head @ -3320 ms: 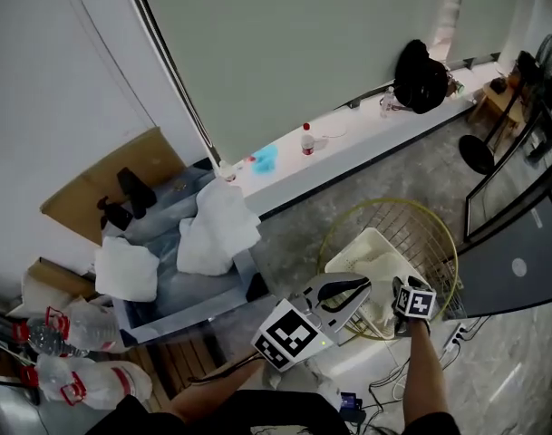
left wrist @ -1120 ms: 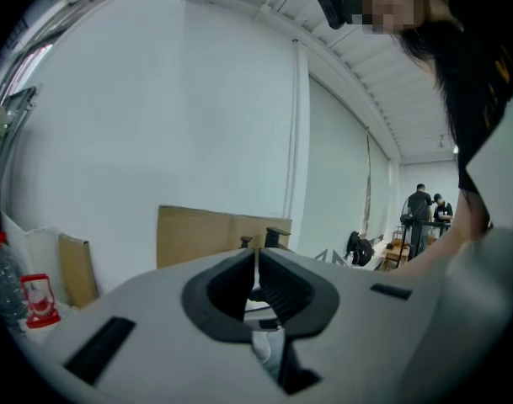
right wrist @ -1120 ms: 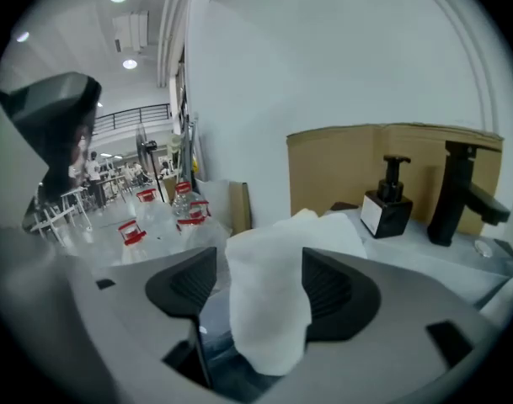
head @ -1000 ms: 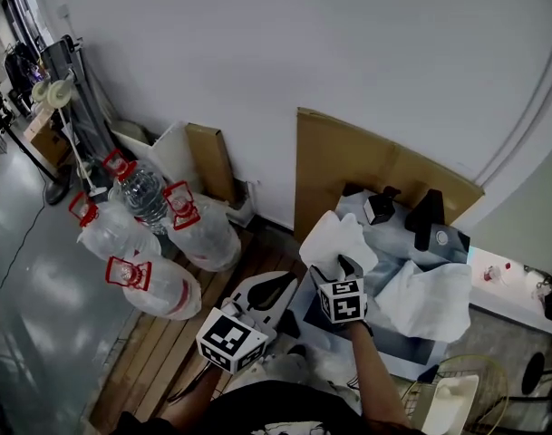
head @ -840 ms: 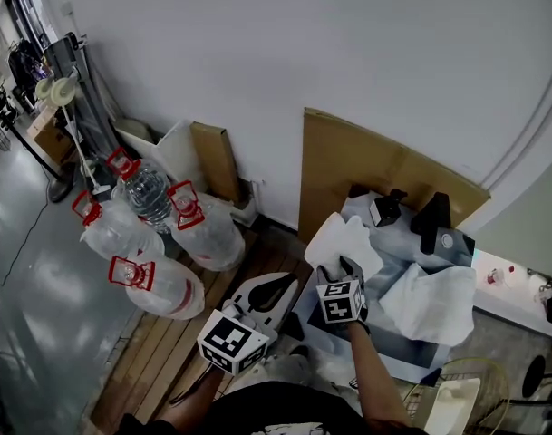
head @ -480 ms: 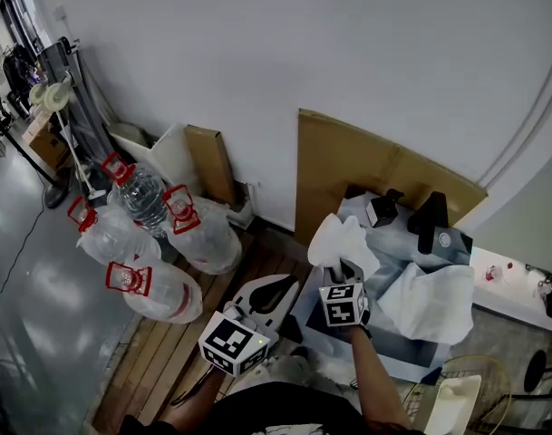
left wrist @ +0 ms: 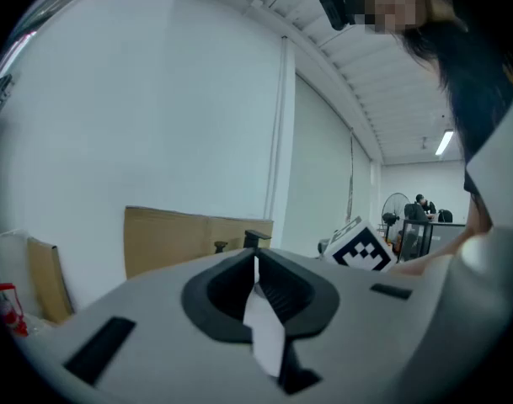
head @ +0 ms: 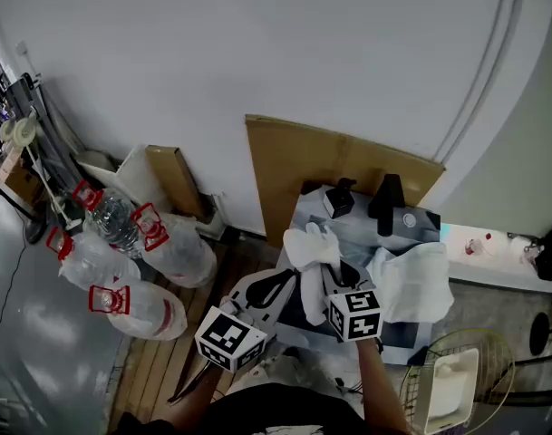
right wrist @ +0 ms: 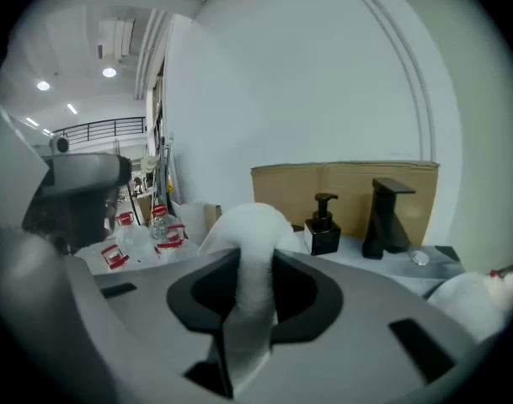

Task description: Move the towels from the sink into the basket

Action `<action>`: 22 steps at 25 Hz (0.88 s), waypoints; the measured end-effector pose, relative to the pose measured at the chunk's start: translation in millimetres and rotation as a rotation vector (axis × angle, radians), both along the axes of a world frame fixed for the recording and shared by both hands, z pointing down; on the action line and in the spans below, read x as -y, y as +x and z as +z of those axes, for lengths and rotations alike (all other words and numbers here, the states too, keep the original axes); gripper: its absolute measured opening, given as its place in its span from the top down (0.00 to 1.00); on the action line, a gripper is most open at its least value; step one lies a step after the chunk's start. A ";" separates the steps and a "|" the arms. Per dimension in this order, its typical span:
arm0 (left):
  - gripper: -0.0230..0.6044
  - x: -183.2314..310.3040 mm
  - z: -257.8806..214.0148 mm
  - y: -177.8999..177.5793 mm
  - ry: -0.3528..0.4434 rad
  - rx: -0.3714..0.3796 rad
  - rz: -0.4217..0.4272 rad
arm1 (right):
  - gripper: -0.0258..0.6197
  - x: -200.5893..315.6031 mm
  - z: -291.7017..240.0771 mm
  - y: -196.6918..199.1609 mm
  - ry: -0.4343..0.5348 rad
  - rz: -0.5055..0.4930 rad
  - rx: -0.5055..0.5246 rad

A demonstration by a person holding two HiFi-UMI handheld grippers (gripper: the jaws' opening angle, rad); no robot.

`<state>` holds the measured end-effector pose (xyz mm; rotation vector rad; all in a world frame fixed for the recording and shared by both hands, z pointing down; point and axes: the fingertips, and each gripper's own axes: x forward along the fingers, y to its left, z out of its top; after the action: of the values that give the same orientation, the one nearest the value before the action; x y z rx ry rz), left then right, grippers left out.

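Observation:
The pale sink (head: pixel 357 229) stands against the wall with a cardboard sheet behind it. My right gripper (head: pixel 333 277) is shut on a white towel (head: pixel 310 254), held up over the sink's left end; its jaws have just been closing with the towel between them. In the right gripper view the towel (right wrist: pixel 252 251) bulges up from between the pads. A second white towel (head: pixel 411 279) hangs over the sink's right side. My left gripper (head: pixel 277 286) hovers shut and empty to the left of the held towel. The wire basket (head: pixel 415 374) sits at the lower right.
A black faucet (head: pixel 387 202) and a black soap dispenser (head: pixel 337 199) stand at the sink's back. Several water jugs (head: pixel 121 270) with red handles lie on the floor at the left. The cardboard (head: pixel 339 166) leans on the wall. A white item lies in the basket.
The right gripper has closed on the towel at the sink's left end and lifted it up. The left gripper has shifted slightly, and the head view has swung to the right.

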<state>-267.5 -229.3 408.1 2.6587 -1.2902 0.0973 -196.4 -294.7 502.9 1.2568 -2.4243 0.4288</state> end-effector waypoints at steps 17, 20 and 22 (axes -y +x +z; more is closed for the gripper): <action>0.95 -45.0 -36.7 239.0 0.069 -0.019 0.366 | 0.83 -84.9 -110.4 248.6 0.180 0.300 0.076; 0.95 -58.3 -35.7 287.1 0.070 -0.021 0.447 | 0.83 -110.0 -118.4 303.5 0.202 0.387 0.065; 0.95 -67.3 -34.0 319.5 0.068 -0.028 0.494 | 0.83 -127.5 -122.0 340.6 0.212 0.444 0.072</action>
<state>52.0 -162.1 374.1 2.9638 -0.6123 0.0830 144.2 -167.2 380.9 1.9143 -2.2839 0.3445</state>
